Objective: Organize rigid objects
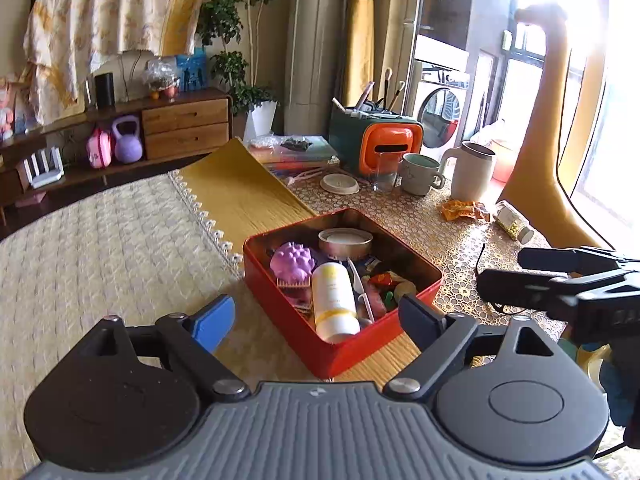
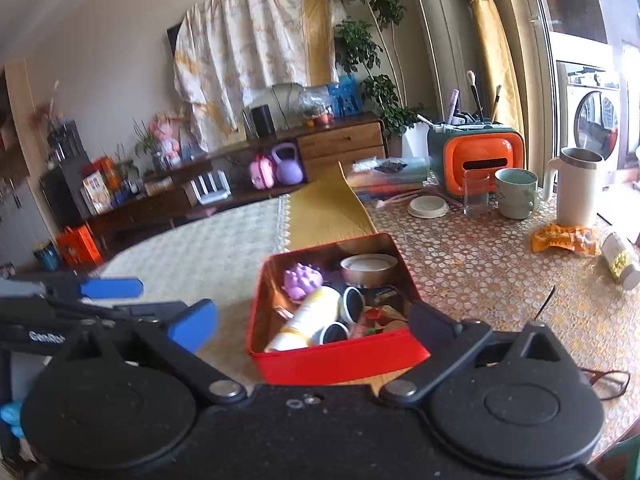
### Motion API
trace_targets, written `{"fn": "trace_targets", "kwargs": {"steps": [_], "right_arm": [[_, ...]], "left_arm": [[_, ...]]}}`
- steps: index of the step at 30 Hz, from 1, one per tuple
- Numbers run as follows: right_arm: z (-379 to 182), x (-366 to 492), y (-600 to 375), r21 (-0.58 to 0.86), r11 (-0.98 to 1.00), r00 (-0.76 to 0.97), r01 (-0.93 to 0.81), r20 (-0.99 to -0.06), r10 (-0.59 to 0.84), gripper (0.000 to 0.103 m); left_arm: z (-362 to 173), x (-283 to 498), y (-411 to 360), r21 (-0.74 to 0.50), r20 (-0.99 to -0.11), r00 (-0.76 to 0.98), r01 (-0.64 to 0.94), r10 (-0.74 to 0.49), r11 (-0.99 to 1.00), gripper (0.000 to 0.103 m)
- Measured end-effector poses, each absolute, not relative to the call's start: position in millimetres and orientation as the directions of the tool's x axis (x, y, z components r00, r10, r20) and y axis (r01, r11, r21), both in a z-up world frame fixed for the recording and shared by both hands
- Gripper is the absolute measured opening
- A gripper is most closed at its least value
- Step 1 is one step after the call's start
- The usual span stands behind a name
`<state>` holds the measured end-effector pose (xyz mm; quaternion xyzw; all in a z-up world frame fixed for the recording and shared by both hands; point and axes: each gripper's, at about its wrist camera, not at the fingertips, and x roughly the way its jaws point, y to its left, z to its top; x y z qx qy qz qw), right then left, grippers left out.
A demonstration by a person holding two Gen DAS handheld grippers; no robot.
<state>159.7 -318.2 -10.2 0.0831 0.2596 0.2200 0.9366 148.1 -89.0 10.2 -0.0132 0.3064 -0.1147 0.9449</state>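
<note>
A red tin box (image 1: 280, 300) (image 2: 340, 360) sits open on the table, between the fingers in both views. It holds a purple spiky toy (image 1: 291, 261) (image 2: 302, 279), a white and yellow bottle (image 1: 334, 300) (image 2: 308, 314), a round metal tin (image 1: 345, 242) (image 2: 369, 269), a white plastic utensil (image 1: 362, 290) and small colourful items. My left gripper (image 1: 316, 320) is open and empty just before the box. My right gripper (image 2: 312, 326) is open and empty, and shows at the right in the left wrist view (image 1: 560, 284).
Behind the box stand a glass (image 2: 476, 192), a green mug (image 2: 517, 193), a white jug (image 2: 576, 188), a round lid (image 2: 428, 206) and an orange and green organiser (image 2: 478, 160). An orange wrapper (image 2: 560, 240) and a small jar (image 2: 620, 260) lie at right. A black cable (image 2: 544, 304) lies near the box.
</note>
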Motion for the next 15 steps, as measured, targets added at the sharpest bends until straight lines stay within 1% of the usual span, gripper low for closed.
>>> {"fn": "trace_targets", "kwargs": {"steps": [1,2,10,15], "right_arm": [[-10,158,-319,0.277,0.886,0.770,-0.371,-0.442,0.461,0.103],[-9,156,-319,0.278,0.887,0.773,-0.370,-0.437,0.459,0.103],[-10,143,-318,0.274,0.895,0.786,-0.353,-0.431,0.443,0.103],[-8,136,-316,0.272,0.893,0.791,-0.359,-0.419,0.446,0.103]], "left_arm": [[10,147,-88,-0.106,-0.577,0.784,0.206,-0.229,0.973,0.102],[9,146,-86,-0.113,-0.574,0.786,0.201,-0.229,0.973,0.103],[11,133,-89,-0.094,-0.553,0.808,0.182,-0.203,0.979,0.103],[15,123,-95,-0.044,-0.527,0.831,0.185,-0.180,0.982,0.103]]}}
